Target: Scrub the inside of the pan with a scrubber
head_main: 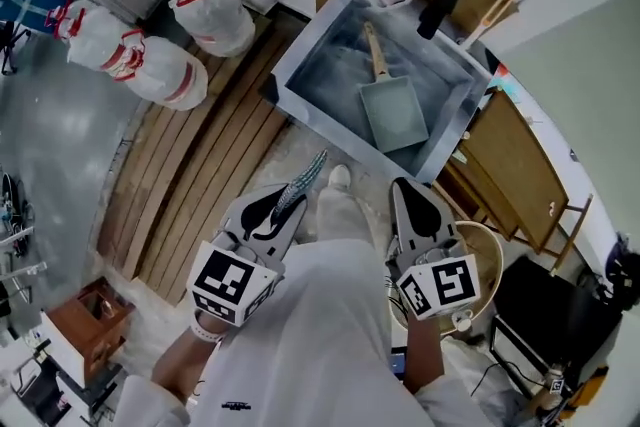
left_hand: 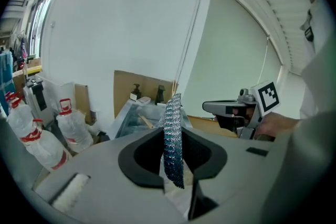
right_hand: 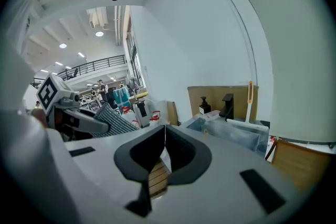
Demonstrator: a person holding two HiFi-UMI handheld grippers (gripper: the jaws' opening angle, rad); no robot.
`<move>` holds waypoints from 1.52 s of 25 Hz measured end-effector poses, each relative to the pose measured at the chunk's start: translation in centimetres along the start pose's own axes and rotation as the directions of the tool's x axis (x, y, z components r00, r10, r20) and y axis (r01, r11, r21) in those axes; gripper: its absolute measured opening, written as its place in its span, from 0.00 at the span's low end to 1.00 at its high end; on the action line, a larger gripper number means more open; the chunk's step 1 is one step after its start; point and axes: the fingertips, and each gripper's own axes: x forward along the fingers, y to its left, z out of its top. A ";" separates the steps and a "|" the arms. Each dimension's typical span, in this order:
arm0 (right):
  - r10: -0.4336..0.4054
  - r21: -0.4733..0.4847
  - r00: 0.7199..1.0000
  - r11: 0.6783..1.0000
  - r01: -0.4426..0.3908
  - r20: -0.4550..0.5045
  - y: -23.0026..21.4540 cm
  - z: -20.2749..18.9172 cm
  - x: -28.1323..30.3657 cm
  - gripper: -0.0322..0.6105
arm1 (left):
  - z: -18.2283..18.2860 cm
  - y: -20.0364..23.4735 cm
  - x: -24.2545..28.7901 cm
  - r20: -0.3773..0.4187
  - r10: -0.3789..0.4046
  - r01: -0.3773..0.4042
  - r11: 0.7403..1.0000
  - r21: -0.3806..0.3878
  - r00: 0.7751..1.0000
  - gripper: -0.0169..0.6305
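**Fig. Both grippers short of the sink; scrubbing not yet begun.**
My left gripper [head_main: 285,205] is clamped on one end of the mesh scrubber [head_main: 305,177], which stands out past the jaws as a thin strip. My right gripper [head_main: 405,190] has its jaws pressed together on nothing. The square pan [head_main: 392,110] lies flat in the sink [head_main: 300,75], toward its near edge, with its wooden handle pointing to the far edge. Risks, as I judge them: the unheld pan may skate under my strokes, and the narrowly pinched scrubber may fold or pull free.
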 end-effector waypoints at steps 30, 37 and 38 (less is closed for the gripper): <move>-0.056 0.112 0.998 0.992 0.059 -0.033 -17.0 1.8 9.4 0.06 | 6.6 1.3 22.8 -0.233 -0.148 0.172 0.981 0.086 0.961 0.15; -0.117 0.184 0.992 0.975 0.126 -0.055 -19.6 -1.1 11.6 0.06 | 5.0 2.3 28.8 -0.301 -0.209 0.247 0.964 0.096 0.930 0.15; -0.125 0.192 0.990 0.972 0.134 -0.061 -20.0 -1.6 11.9 0.06 | 4.5 2.4 29.6 -0.315 -0.218 0.260 0.961 0.098 0.924 0.15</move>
